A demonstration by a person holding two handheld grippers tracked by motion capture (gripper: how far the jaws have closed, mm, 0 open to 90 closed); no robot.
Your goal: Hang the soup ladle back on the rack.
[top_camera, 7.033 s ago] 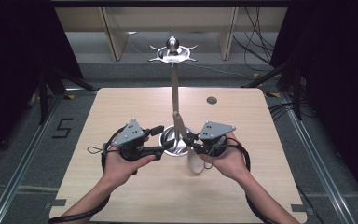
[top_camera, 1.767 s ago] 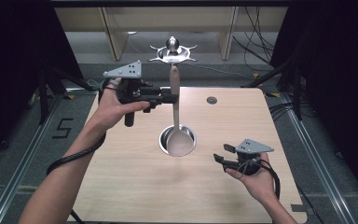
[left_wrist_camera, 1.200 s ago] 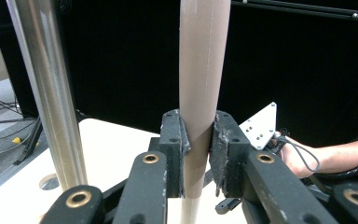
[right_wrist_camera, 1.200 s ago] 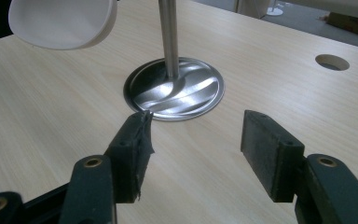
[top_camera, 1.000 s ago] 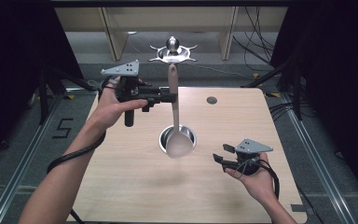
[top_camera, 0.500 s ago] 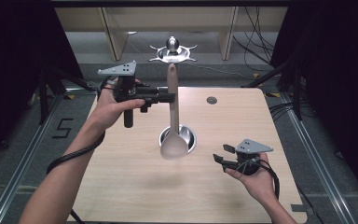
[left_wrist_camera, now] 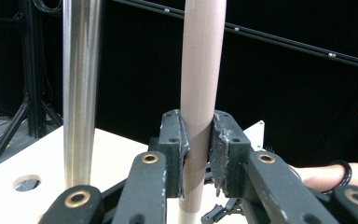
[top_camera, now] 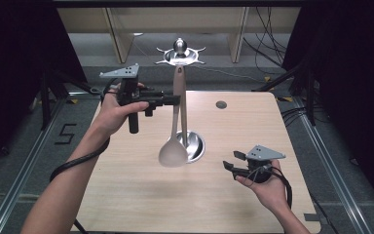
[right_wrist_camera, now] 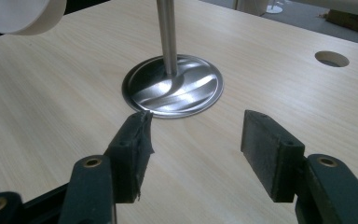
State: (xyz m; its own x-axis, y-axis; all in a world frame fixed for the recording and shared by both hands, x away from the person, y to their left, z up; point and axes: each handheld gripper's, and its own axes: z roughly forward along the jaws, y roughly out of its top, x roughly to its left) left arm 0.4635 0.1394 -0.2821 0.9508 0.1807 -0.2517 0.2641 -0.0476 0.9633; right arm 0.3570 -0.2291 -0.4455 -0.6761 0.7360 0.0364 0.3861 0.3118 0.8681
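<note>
Left hand-held gripper (top_camera: pixel 173 100) is clamped on the beige spoon (top_camera: pixel 174 151) by its handle, holding it upright in the air beside the steel stand's pole (left_wrist_camera: pixel 79 93), bowl hanging over the stand's base (right_wrist_camera: pixel 175 88). Hanging it on the top rack (top_camera: pixel 180 53) looks not yet done. Right hand-held gripper (right_wrist_camera: pixel 193 144) rests low over the table (top_camera: pixel 126 195), jaws spread, empty. Readable writing: a "5" on the floor (top_camera: pixel 65 134).

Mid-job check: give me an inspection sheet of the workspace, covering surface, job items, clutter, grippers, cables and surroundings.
Surface: wooden table, with a round hole near the far edge.
Job's things: spoon hanging bowl-down, off the table, beside the metal stand, whose round base sits mid-table.
Clutter: nothing seen.
Grippers: left gripper shut on the spoon's handle; right gripper open, empty, low over the table.
Cables: one trails from each gripper.
Surroundings: dark curtains, floor cables at far right.
</note>
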